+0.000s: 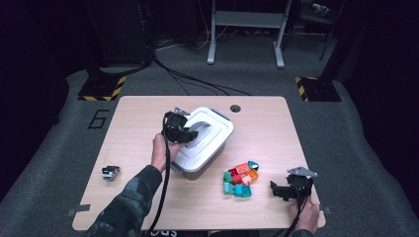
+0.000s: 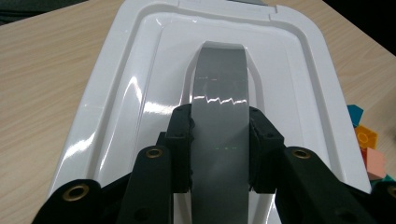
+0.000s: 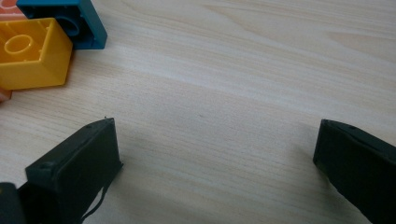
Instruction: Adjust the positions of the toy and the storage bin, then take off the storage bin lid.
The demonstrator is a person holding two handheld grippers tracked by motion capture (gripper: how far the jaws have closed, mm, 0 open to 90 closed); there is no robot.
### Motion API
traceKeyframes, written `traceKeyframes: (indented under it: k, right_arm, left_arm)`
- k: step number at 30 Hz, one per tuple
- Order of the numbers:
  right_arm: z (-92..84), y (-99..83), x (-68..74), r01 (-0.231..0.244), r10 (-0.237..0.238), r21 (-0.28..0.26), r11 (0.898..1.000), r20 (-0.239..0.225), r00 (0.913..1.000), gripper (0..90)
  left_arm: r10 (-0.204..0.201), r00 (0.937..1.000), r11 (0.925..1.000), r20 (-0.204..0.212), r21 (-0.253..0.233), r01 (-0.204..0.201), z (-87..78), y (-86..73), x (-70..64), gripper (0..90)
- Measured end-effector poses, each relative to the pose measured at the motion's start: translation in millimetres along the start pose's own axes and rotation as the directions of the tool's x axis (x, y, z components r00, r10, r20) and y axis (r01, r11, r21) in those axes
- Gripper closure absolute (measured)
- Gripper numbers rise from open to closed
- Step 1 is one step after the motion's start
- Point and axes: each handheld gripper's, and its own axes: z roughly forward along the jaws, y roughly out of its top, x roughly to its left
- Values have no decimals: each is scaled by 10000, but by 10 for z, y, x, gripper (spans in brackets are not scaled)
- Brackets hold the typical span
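Observation:
A white lidded box (image 1: 207, 140) stands slightly tilted in the middle of the table. Its lid (image 2: 299, 70) carries a grey handle (image 2: 219, 88) down the centre. My left gripper (image 1: 188, 133) is shut on that handle, and in the left gripper view (image 2: 219, 149) both black pads press its two sides. A heap of coloured bricks (image 1: 241, 178) lies to the right of the box. My right gripper (image 1: 275, 190) stands open just right of the heap, low over bare wood (image 3: 215, 144), with nothing between its jaws. A yellow brick (image 3: 28, 53) and a blue brick (image 3: 74, 18) lie beyond its left jaw.
A small black and white object (image 1: 110, 172) lies near the table's left front. A round cable hole (image 1: 235, 108) sits by the wooden table's (image 1: 148, 113) far edge. Past the table are floor cables and a metal frame (image 1: 245, 29).

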Motion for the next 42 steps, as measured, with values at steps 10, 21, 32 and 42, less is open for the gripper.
traceKeyframes:
  k: [10,21,32,42]
  right_arm:
    - [0,0,3,-37,37,-3,10000,-1,10000,0]
    - [0,-1,-2,18,-18,-4,10000,-14,10000,0]
    - [-2,-1,1,13,-13,10,10000,-23,10000,0]
    - [-2,-1,0,24,-24,8,10000,-22,10000,0]
  left_arm:
    - [-81,9999,10000,118,59,81,58,29,-179,669]
    - [-142,9998,9999,145,30,142,95,41,-300,668]
    - [261,9987,9996,-444,-101,-266,56,64,-347,669]
    - [465,9961,9983,-750,-314,-489,-115,122,-287,669]
